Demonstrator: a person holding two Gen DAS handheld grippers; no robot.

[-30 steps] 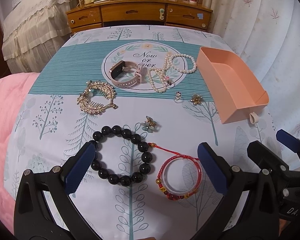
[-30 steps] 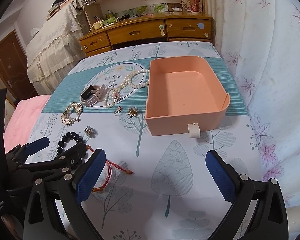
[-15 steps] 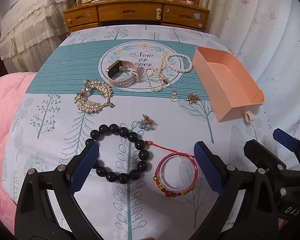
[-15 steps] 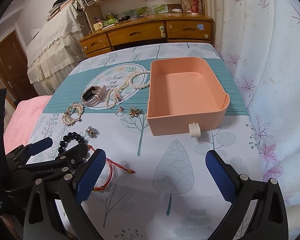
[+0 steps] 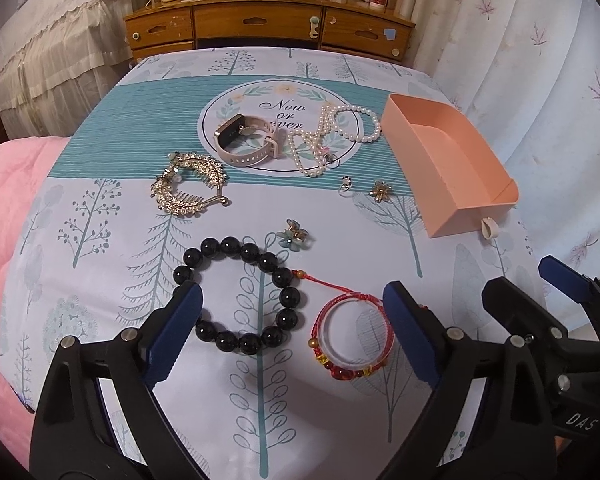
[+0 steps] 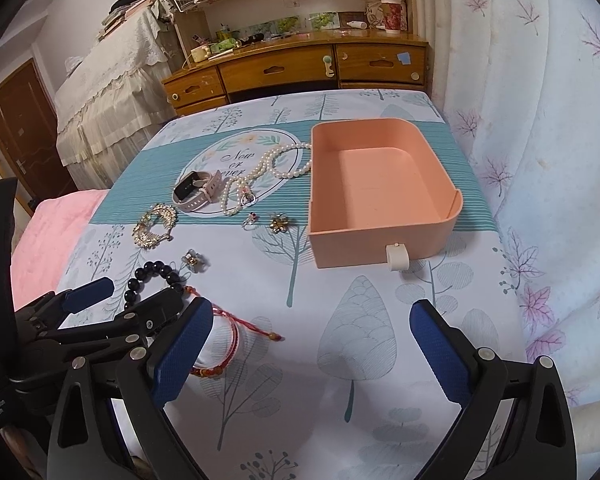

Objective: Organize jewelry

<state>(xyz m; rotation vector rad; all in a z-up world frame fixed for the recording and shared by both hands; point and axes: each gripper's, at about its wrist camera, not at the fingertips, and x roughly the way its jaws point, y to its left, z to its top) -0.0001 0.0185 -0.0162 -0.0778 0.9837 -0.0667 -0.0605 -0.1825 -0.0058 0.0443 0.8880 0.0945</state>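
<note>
Both sets of jaws stand wide and hold nothing. The left gripper (image 5: pixel 292 332) hangs low over the bottom centre of its view, its blue pads either side of two bracelets: the black bead bracelet (image 5: pixel 240 296) just inside the left pad and the red cord bracelet (image 5: pixel 350 340) close to the right one. The two lie just beside each other, the red cord's tail reaching the black beads; whether they touch I cannot tell.

The right gripper (image 6: pixel 312 344) waits at the bottom of its view over bare tablecloth (image 6: pixel 360 340), the peach tray (image 6: pixel 380 248) above it at centre right, with nothing in it.

It looks like a pick is being lined up. I would settle on one bracelet only, drop the pads across its rim and close gently so the beads do not roll away.

Further up the left view lie the flower clip (image 5: pixel 294 236), gold hair comb (image 5: pixel 190 188), watch (image 5: pixel 246 140) and pearl necklace (image 5: pixel 332 132), all outside the tray.
</note>
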